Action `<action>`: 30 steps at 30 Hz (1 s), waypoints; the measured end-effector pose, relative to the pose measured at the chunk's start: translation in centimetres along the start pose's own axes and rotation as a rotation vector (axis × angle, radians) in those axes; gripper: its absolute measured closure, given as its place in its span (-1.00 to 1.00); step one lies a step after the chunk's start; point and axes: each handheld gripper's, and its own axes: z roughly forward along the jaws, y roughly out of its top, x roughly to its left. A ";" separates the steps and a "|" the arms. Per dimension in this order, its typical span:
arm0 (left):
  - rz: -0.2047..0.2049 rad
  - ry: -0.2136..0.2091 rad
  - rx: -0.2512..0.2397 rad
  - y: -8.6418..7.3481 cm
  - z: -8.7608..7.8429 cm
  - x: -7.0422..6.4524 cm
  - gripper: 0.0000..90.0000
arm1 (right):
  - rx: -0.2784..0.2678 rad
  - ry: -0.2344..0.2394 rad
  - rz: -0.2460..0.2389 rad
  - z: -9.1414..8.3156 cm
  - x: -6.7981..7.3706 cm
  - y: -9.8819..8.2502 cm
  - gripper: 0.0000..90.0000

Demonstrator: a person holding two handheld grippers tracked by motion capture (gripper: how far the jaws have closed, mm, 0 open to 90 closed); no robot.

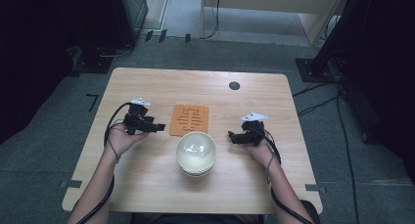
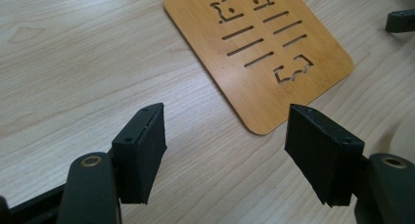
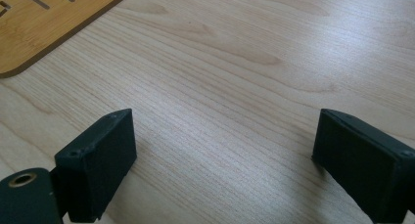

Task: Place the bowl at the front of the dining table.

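Observation:
A stack of white bowls (image 1: 195, 153) stands near the middle of the wooden table (image 1: 147, 185). Just behind it lies an orange bamboo trivet (image 1: 189, 119) with cut-out slots, whose near corner shows ahead of the jaws in the left gripper view (image 2: 264, 53). My left gripper (image 1: 159, 127) rests left of the trivet, pointing right; its jaws (image 2: 225, 150) stand apart over bare wood with nothing between them. My right gripper (image 1: 231, 136) sits right of the bowls, pointing left, open (image 3: 222, 165) and empty. The trivet's edge (image 3: 44, 23) lies at the upper left of the right gripper view.
A dark round cable hole (image 1: 234, 85) sits near the table's far edge. Grey carpet, black stands and cables surround the table. The other gripper's black tip (image 2: 401, 21) shows at the upper right of the left gripper view.

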 end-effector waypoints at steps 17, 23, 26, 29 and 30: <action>0.006 -0.039 0.005 0.4 -0.2 -0.6 -0.39 | 0.000 0.000 0.000 0.0 0.0 0.0 -0.82; 0.039 -0.055 -0.015 0.5 -0.3 -1.0 -0.39 | 0.000 0.001 0.002 0.0 0.0 0.0 -0.82; 0.048 -0.054 -0.016 0.5 -0.4 -1.1 -0.37 | 0.001 0.002 0.002 0.0 0.0 0.0 -0.82; 0.050 -0.059 -0.023 0.6 -0.6 -1.2 -0.33 | 0.000 0.000 0.000 0.0 0.0 0.0 -0.82; 0.050 -0.061 -0.026 0.6 -0.6 -1.2 -0.32 | 0.000 0.000 0.000 0.0 0.0 0.0 -0.82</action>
